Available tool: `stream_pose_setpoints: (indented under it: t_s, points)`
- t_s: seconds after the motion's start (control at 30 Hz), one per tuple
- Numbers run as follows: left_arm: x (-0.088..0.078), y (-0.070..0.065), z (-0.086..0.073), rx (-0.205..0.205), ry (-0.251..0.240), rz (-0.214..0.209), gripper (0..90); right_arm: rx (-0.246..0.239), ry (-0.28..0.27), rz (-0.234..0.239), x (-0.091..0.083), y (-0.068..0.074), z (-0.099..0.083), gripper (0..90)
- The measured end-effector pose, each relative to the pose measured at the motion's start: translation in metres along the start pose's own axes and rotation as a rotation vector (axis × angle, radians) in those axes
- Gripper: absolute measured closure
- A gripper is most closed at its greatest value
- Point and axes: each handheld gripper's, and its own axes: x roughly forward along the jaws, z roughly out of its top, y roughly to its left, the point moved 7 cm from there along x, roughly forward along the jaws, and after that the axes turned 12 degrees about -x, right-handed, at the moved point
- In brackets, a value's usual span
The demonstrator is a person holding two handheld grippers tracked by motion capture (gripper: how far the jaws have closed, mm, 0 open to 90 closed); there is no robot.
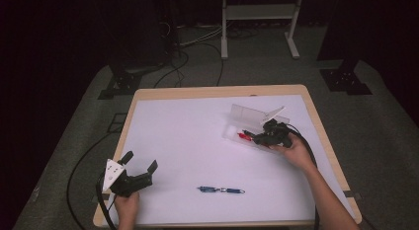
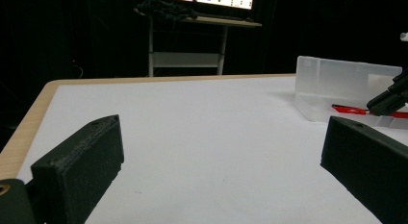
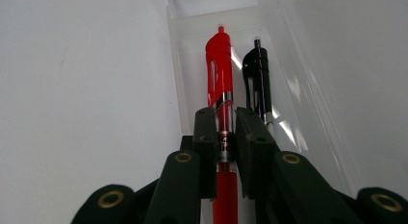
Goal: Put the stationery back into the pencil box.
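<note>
Two fingers (image 3: 207,152) clamping red pen (image 3: 219,65), inside clear case (image 3: 192,22)

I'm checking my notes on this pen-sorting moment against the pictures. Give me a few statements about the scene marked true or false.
1. The right hand-held gripper is shut on the red pen. True.
2. The red pen lies out on the bare table. False: it is inside the clear plastic case.
3. A black pen lies beside the red pen in the case. True.
4. The left hand-held gripper holds the blue pen. False: its jaws stand open with nothing between them, and the blue pen lies on the white table apart from it.
5. The case lid is closed. False: it stands open.
</note>
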Motion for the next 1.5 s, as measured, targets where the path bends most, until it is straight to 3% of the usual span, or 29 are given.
stream_pose_setpoints:
  t_s: [0.53,0.83,1.03,1.17,1.5]
  points:
    - [0.0,0.0,0.0,0.001,-0.001,-0.001,0.4,0.018,-0.002,0.005,0.002,-0.001,-0.002,77.1]
    - [0.0,0.0,0.0,0.0,0.0,0.0,0.4,0.019,-0.044,-0.004,-0.01,0.001,0.002,71.0]
    - [0.0,0.0,0.0,0.001,0.003,0.001,0.3,-0.004,-0.077,0.007,-0.021,0.012,0.007,67.1]
    - [0.0,0.0,0.0,0.0,0.003,0.002,0.4,-0.022,-0.101,0.013,-0.028,0.023,0.013,60.0]
    - [0.0,0.0,0.0,0.002,0.004,0.002,0.4,-0.092,-0.12,0.058,-0.034,0.065,0.024,53.5]
